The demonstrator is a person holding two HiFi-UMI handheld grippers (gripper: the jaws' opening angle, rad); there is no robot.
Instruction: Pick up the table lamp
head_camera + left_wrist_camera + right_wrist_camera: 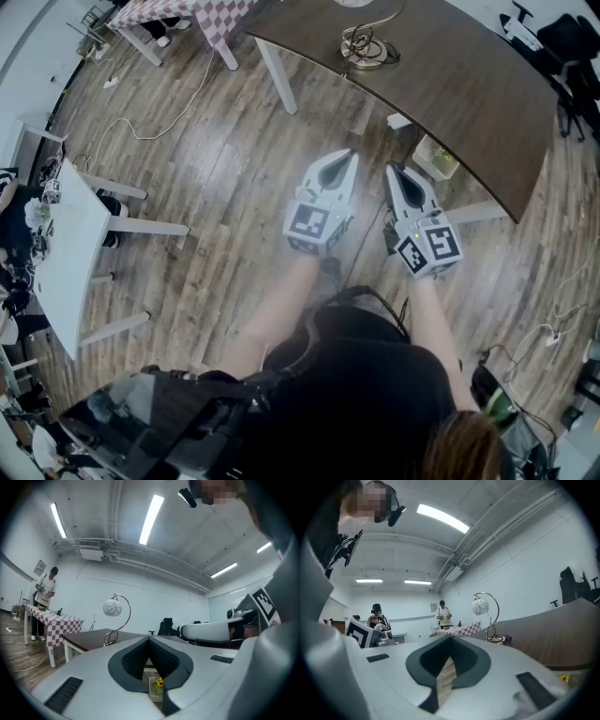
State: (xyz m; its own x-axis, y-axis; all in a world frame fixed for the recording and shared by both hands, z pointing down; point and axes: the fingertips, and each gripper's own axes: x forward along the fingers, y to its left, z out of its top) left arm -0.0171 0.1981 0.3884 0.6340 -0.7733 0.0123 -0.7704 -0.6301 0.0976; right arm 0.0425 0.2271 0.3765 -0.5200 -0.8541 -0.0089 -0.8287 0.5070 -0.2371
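Bottom centre of the head view: the person's two forearms reach up-frame, one gripper in each hand. Left gripper (350,155) sits mid-frame, jaws closed tip to tip, nothing between them. Right gripper (393,170) is just beside it on the right, jaws likewise pressed together and empty. Both are held level above the wood floor (206,169), well short of the table.

Beyond the tips, right of centre: a small box with a yellow flower (436,159) on the floor, at the near edge of the dark table (459,94).

Table lamp (364,47) stands on that table, top centre of the head view, untouched, well apart from both grippers. Left gripper view shows it upright: curved arm, round white shade hanging.

Further off, upper left: a checkered table (202,14). A person (46,590) stands by it.
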